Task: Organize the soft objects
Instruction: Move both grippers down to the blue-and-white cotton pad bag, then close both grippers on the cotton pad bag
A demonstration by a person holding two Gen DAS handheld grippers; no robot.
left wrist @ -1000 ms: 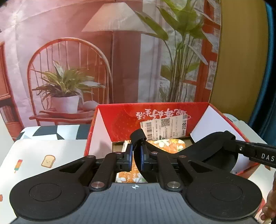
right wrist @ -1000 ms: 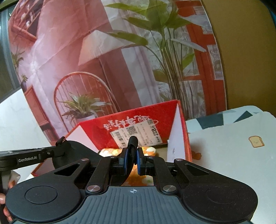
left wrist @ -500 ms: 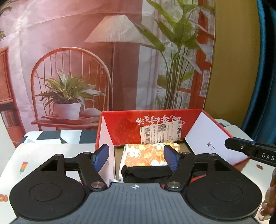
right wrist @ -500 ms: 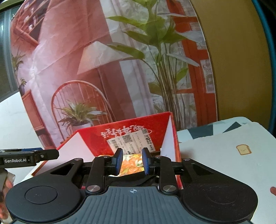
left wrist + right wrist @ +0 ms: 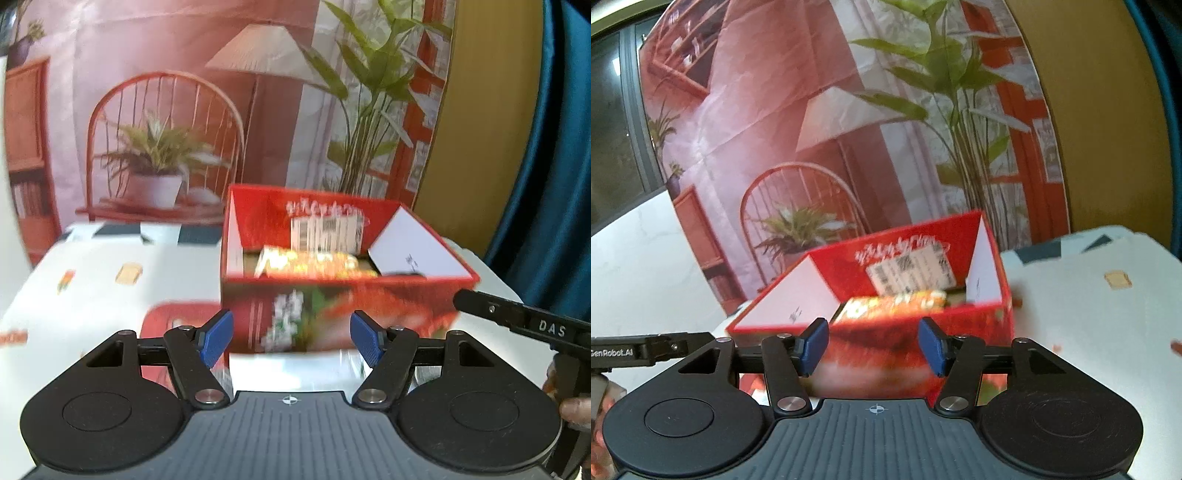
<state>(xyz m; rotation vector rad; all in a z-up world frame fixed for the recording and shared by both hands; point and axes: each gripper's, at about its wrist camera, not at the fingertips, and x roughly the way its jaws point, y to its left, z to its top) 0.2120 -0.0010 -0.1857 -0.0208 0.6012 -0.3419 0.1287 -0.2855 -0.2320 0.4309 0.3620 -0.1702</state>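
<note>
- The left tongs point(image 5: 291, 338) stand released, blue pads wide apart, nothing between them.
- The right tongs point(image 5: 873, 345) are opening, and nothing sits between their blue pads either.
- The task's thing, a folded soft cloth with an orange and yellow flower print point(image 5: 314, 263), lies on the floor of the open red cardboard box with white inner flaps point(image 5: 424, 284), which stands on the white printed worktop point(image 5: 110, 295).
- The cloth lies flat; its long axis runs side to side across the box, parallel to the back wall that bears the white barcode label point(image 5: 325, 232). Blur hides its folds and edges.
- Risk, as I judge it: both tongs are just in front of the box's near wall, so a forward sweep could knock or shove the light box.
- A dark shape by the right inner flap is too blurred to name; loose fabric near the rim could snag on a pad.
</note>
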